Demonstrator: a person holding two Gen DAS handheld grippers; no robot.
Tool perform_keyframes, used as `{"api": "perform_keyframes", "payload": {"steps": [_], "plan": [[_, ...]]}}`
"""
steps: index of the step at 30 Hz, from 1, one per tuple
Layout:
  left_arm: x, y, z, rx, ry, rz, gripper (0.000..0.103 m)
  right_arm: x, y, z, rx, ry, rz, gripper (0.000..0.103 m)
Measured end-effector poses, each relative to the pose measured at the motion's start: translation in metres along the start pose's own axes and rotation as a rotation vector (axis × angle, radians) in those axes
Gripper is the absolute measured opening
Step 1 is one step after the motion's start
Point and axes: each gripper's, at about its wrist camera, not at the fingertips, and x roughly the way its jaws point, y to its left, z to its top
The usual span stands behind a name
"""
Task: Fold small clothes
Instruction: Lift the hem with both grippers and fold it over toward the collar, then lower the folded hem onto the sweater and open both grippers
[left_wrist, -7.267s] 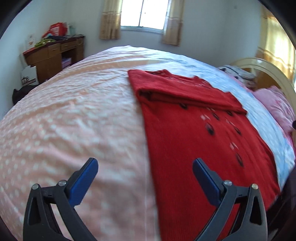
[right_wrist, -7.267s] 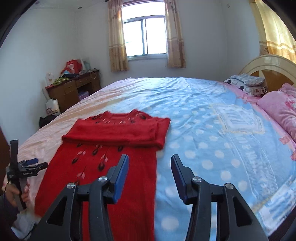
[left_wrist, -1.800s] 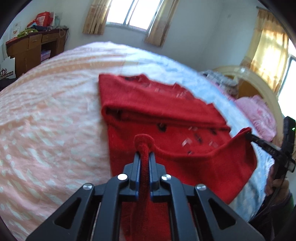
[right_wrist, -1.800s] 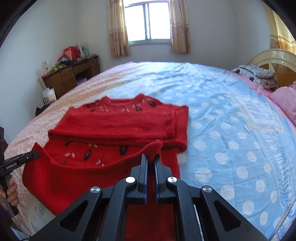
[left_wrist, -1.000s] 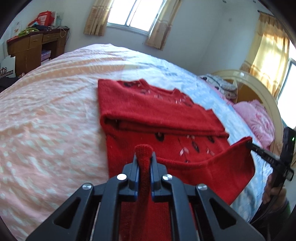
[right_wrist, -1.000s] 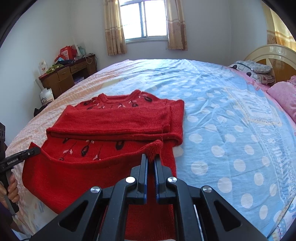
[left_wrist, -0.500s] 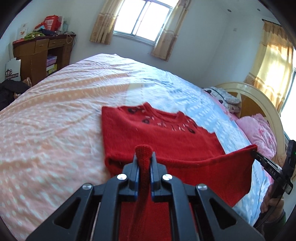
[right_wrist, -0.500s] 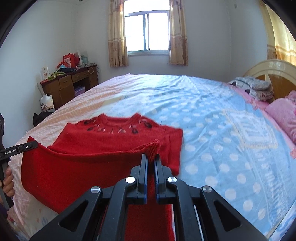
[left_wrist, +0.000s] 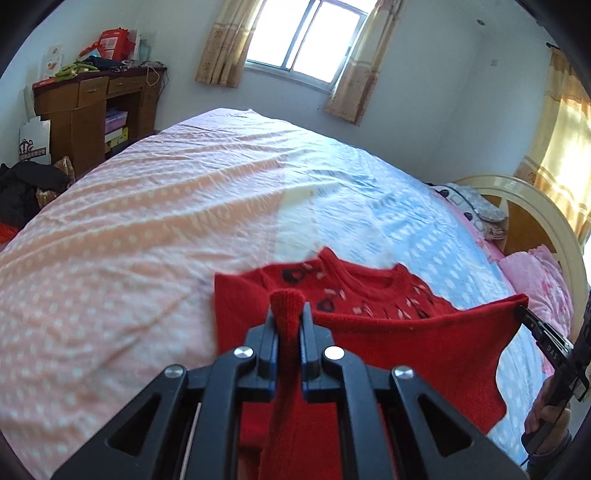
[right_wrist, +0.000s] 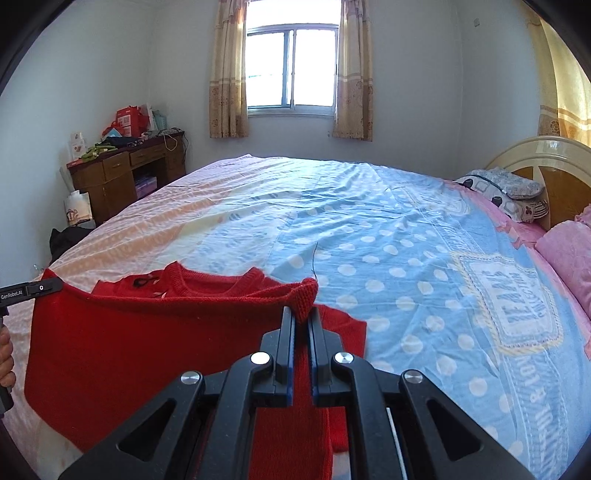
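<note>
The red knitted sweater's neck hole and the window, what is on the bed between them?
Nothing: in the right wrist view, only bare dotted bedsheet lies between the red knitted sweater and the window.

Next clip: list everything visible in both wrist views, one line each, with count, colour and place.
Red knitted sweater: one, red with dark motifs, near bed edge, hem lifted toward its collar.
Polka-dot bedsheet: one, peach and blue, covering the bed.
Pillows: two or more, grey patterned and pink, by the cream headboard.
Wooden desk: one, brown, cluttered, left wall.
Window: one, beige curtains, far wall.
Left gripper: black, jaws shut on a hem corner.
Right gripper: black, jaws shut on the other corner.
</note>
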Motion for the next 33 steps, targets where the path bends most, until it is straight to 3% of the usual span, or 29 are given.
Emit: {"api": "perform_keyframes", "payload": {"steps": [12, 19, 25, 30, 33], "plan": [[0.077, 0.015, 0.04, -0.044, 0.035, 0.036, 0.009, 0.084, 0.006, 0.029, -0.01, 0.026, -0.043, 0.005], [0.121, 0.012, 0.051, -0.032, 0.081, 0.083, 0.009, 0.14, 0.001, 0.029, 0.022, 0.066, -0.083, 0.005], [0.134, 0.022, 0.048, -0.054, 0.109, 0.088, 0.009, 0.168, -0.011, 0.027, 0.068, 0.107, -0.097, 0.005], [0.142, 0.044, 0.043, -0.159, 0.168, 0.067, 0.016, 0.19, -0.009, 0.023, 0.057, 0.197, -0.094, 0.005], [0.143, 0.036, 0.043, -0.121, 0.177, 0.102, 0.016, 0.201, -0.003, 0.019, 0.029, 0.254, -0.114, 0.005]]}}
